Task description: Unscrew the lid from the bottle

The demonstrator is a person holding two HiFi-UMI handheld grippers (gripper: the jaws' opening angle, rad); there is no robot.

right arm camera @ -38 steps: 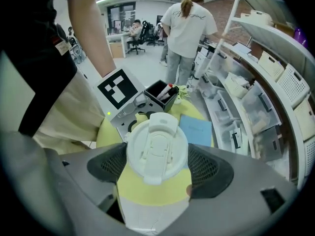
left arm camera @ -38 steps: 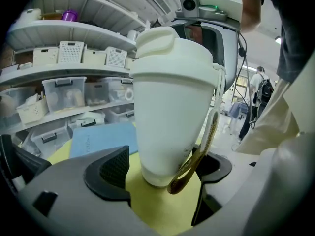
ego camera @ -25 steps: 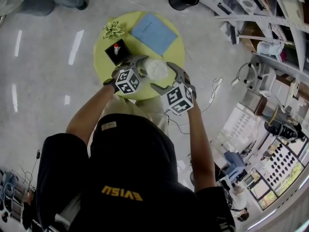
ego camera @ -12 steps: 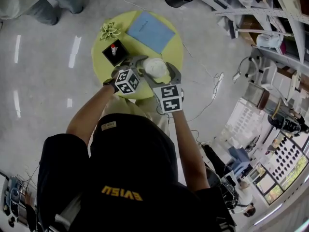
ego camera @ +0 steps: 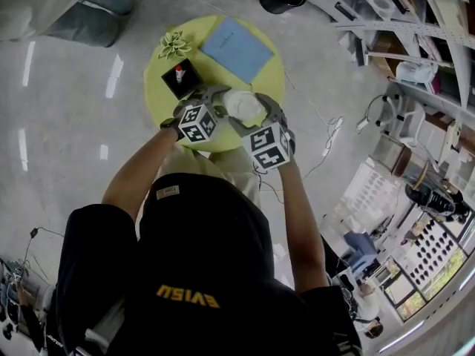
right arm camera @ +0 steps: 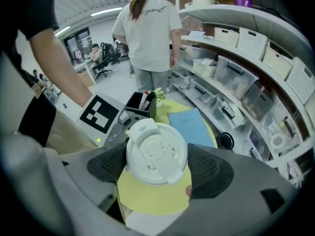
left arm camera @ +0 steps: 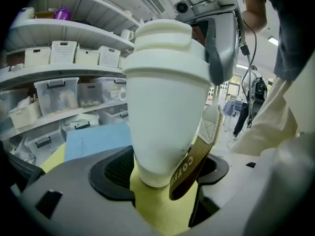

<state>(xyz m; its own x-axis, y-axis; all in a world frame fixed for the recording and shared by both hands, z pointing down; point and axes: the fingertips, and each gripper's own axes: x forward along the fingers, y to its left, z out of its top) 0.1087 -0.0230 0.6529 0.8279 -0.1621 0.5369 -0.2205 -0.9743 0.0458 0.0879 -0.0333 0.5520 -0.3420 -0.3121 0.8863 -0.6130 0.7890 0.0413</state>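
A white bottle [ego camera: 241, 107] stands upright on a round yellow table [ego camera: 157, 87], just above the middle of the head view, with both grippers meeting on it from below. The left gripper [left arm camera: 162, 175] sits low on the bottle, and its jaws have just closed in and clamp the narrow lower body near the base. In its own view the left pad lies against the bottle's side. A brown woven strap [left arm camera: 195, 162] hangs down the bottle in front of the right pad. The right gripper [right arm camera: 157, 167] comes from above, angled steeply down, and the round white lid [right arm camera: 156, 151] fills the centre of its view, between the two dark pads. Its jaws have just been closing. The left pad touches the lid's rim and the right pad stands just beside it with a thin sliver showing, so it does not yet squeeze the lid. The lid sits on the bottle. A blue sheet [ego camera: 236, 49] lies on the table toward the top of the head view.
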